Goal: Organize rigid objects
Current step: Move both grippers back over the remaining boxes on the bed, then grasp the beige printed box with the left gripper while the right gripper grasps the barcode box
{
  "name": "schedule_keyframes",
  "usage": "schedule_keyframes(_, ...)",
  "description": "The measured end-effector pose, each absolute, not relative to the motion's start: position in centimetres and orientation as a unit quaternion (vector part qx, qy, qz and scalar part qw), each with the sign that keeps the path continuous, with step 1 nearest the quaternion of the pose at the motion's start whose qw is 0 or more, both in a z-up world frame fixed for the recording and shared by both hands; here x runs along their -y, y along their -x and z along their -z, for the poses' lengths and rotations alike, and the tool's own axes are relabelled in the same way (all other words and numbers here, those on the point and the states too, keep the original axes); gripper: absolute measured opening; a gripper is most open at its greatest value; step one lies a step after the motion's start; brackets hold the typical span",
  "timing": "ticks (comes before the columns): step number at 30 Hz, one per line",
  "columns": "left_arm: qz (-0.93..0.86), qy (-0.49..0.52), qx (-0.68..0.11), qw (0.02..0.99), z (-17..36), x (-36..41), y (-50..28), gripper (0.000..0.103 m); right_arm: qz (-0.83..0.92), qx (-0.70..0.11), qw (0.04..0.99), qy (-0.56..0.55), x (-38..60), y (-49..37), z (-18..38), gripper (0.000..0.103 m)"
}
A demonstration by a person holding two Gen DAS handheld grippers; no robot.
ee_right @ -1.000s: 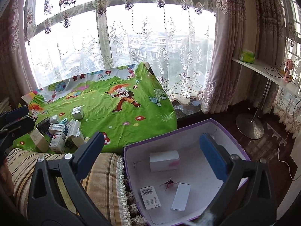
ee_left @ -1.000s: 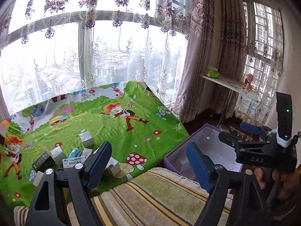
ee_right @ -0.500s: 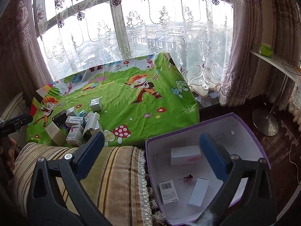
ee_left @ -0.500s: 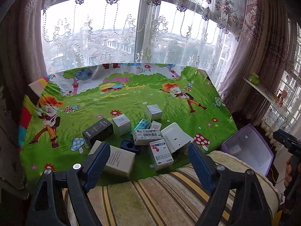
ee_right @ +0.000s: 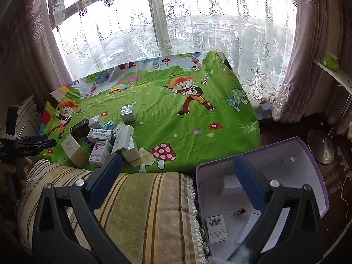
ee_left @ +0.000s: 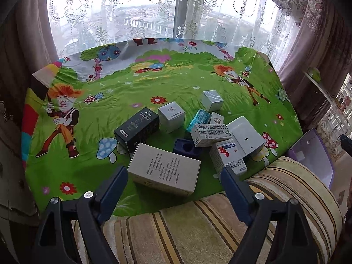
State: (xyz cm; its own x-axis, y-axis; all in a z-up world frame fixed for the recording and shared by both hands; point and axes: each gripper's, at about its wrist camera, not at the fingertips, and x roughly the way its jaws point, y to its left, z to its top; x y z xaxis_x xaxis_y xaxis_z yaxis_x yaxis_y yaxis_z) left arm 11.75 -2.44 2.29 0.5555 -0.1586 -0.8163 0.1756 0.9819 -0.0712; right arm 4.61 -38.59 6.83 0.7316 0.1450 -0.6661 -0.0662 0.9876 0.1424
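I see my left gripper [ee_left: 173, 177], jaws spread and just widened with nothing pinched, low in the frame before the white box [ee_left: 164, 171] and the clustered boxes [ee_left: 206, 129] mid-frame, while my right gripper [ee_right: 176, 176], jaws spread and empty, hangs by the purple box [ee_right: 308, 167] at lower right.

Daylit room at a curved bay window

Embroidered lace sheers [ee_right: 176, 33] hang over the window [ee_left: 154, 17], rooftops beyond, with heavy mauve drapes [ee_right: 312, 55] at the sides. A bright cartoon-print cloth [ee_left: 154, 83] covers the table. A striped beige cushion [ee_right: 143, 209] lies nearest, and a white wall shelf [ee_right: 334, 70] stands above dark wooden floor [ee_right: 286, 129].
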Motion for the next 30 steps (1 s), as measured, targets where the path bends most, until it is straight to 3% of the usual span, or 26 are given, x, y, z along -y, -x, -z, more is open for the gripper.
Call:
schedule_keyframes(11,0.108,-0.071,-0.514,0.848,1.1,3.8,-14.7,0.102,-0.094,-0.403,0.91,0.034,32.5,-8.7,-5.0,0.102)
schedule_keyframes(30,0.094,-0.081,-0.54,0.832,3.7,2.5,-17.0,0.102,-0.171,-0.467,0.864,0.077,23.6,-13.1,-2.6,0.102)
